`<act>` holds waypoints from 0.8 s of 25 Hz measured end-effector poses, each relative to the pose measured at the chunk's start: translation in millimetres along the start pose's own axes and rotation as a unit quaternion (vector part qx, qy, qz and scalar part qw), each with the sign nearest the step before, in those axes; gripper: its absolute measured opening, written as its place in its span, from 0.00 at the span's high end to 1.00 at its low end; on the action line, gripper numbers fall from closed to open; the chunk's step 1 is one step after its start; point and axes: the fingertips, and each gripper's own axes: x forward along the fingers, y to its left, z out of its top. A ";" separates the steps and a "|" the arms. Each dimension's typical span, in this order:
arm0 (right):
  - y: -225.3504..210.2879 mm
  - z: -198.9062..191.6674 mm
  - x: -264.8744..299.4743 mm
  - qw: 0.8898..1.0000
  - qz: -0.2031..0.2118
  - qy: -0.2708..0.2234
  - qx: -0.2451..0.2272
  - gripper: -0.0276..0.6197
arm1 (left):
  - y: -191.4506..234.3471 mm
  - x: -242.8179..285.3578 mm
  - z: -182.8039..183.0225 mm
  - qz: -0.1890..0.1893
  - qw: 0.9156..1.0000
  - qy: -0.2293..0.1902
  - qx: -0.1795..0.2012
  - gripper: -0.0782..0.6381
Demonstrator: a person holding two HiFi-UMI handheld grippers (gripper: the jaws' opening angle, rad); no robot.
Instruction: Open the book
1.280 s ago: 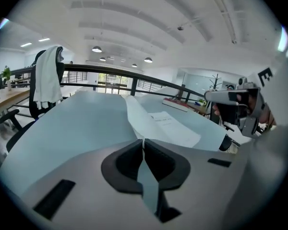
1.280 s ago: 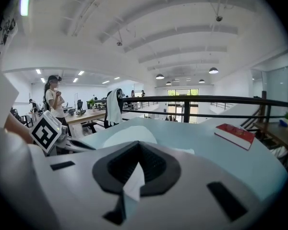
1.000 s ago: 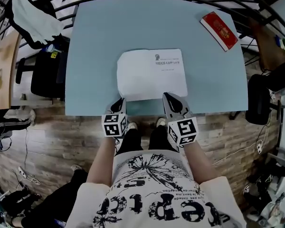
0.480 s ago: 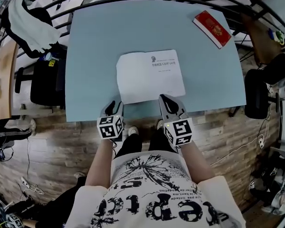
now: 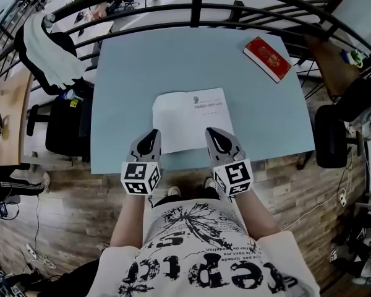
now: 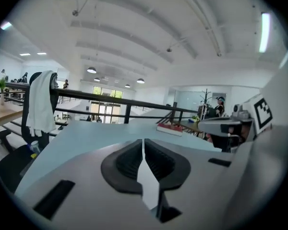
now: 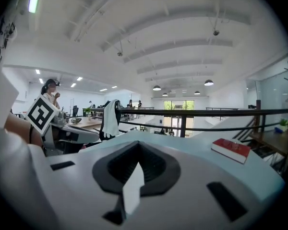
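Pale blue tabletop (image 5: 123,73) fills the middle of the head view. It has a black railing (image 5: 198,2) along its far side, wood flooring (image 5: 62,190) at its near side, and a chair draped in white cloth (image 5: 46,39) off to the left. On that table the white book (image 5: 191,113) lies flat near the front edge, one white face up, with a few lines of print at its far right corner. A red book (image 5: 267,59) sits well apart from it, by the table's far right corner.

My left gripper (image 5: 155,133) has its tip over the white book's near left corner. My right gripper (image 5: 209,130) has its tip over the near edge, toward the right corner. So the book lies between and just ahead of the two tips. Whether either tip touches it I cannot tell from above (my own gripper views look out across the table toward the railing, and the jaw bodies hide the white book there).

My left jaws have just been closing. They are pressed together, with only a thin slit between the ribbed pads and nothing pinched in them. My right jaws are likewise pressed together and hold nothing. Both grippers point across the table, and in the right gripper view the red book shows ahead to the right.
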 end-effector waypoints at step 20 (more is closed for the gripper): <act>-73.5 83.3 -19.6 0.992 -0.043 -0.109 -0.051 0.95 | -64.3 2.9 134.6 -0.046 0.988 -0.134 0.067 0.86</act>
